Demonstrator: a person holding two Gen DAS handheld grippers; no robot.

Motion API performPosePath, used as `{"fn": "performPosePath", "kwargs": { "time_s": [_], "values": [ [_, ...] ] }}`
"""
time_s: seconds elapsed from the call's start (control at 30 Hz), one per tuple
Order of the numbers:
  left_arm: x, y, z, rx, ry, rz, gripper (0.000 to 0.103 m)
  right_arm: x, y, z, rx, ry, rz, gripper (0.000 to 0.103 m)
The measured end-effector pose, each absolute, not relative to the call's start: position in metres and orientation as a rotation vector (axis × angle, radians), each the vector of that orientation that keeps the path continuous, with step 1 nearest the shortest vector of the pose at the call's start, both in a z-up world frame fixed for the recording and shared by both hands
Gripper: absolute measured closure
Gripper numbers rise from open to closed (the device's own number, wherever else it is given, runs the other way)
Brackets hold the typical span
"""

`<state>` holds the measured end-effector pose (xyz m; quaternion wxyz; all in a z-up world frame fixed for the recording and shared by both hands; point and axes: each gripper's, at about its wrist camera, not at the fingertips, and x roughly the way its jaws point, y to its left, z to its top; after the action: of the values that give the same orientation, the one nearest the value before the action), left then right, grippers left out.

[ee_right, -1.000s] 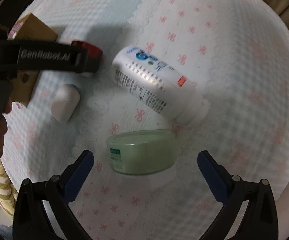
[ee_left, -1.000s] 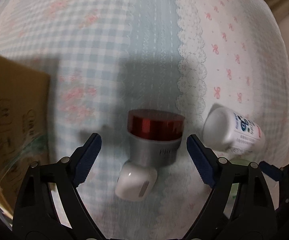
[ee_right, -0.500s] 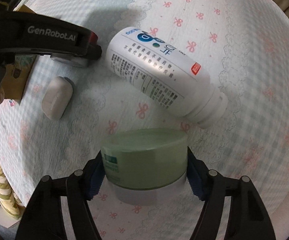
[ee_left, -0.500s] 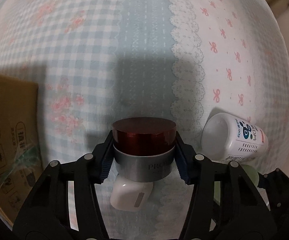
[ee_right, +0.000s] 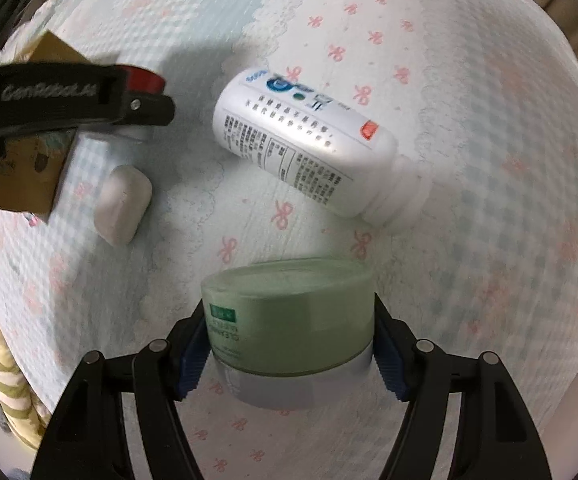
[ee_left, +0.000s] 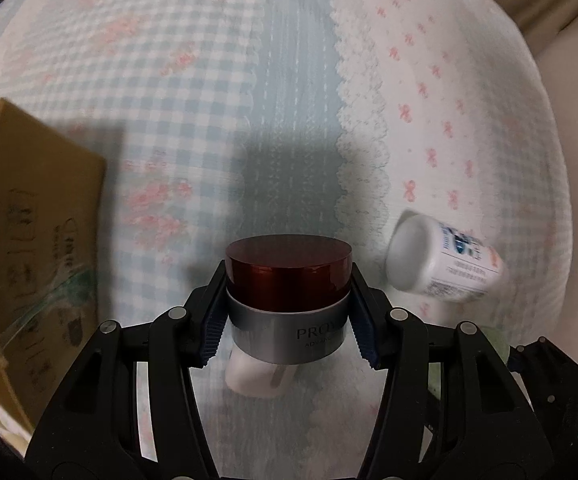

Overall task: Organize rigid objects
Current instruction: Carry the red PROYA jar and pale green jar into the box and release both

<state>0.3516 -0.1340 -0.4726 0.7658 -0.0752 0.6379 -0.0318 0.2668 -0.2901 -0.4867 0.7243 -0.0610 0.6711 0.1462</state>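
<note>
My left gripper (ee_left: 287,314) is shut on a silver cream jar with a dark red lid (ee_left: 287,280) and holds it above the bedspread. My right gripper (ee_right: 289,344) is shut on a pale green jar with a white base (ee_right: 289,320), also lifted. A white pill bottle (ee_right: 309,148) lies on its side on the bedspread; it also shows in the left wrist view (ee_left: 441,264). A small white earbud case (ee_right: 123,204) lies to its left, and shows under the red-lidded jar in the left wrist view (ee_left: 255,380).
A brown cardboard box (ee_left: 29,248) stands at the left on the bed; its corner shows in the right wrist view (ee_right: 29,176). The left gripper's body (ee_right: 69,96) crosses the upper left of the right wrist view. The bedspread (ee_left: 289,100) extends far ahead.
Both grippers closed from open: the left on the red-lidded jar, the right on the green jar. Both jars have since lifted off the bedspread, and the left one moved toward the box.
</note>
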Motion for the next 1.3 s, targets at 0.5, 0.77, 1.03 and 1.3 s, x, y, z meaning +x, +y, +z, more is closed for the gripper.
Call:
{"fn": "performPosePath", "kwargs": {
  "time_s": [0.5, 0.77, 1.03, 1.3],
  "values": [
    [0.285, -0.112, -0.311, -0.236, 1.188, -0.123, 0.053, 0.229, -0.304, -0.330, 0.103, 1.297, 0.273, 0.037],
    [0.239, -0.061, -0.218, -0.231, 1.069, -0.114, 0.053, 0.231, -0.266, -0.235, 0.154, 1.162, 0.332, 0.036],
    [0.230, 0.031, -0.179, -0.247, 1.009, -0.088, 0.053, 0.241, -0.195, -0.183, 0.180, 1.077, 0.374, 0.036],
    [0.249, 0.139, -0.202, -0.185, 1.043, -0.082, 0.053, 0.262, -0.106, -0.203, 0.241, 1.114, 0.346, 0.036]
  ]
}}
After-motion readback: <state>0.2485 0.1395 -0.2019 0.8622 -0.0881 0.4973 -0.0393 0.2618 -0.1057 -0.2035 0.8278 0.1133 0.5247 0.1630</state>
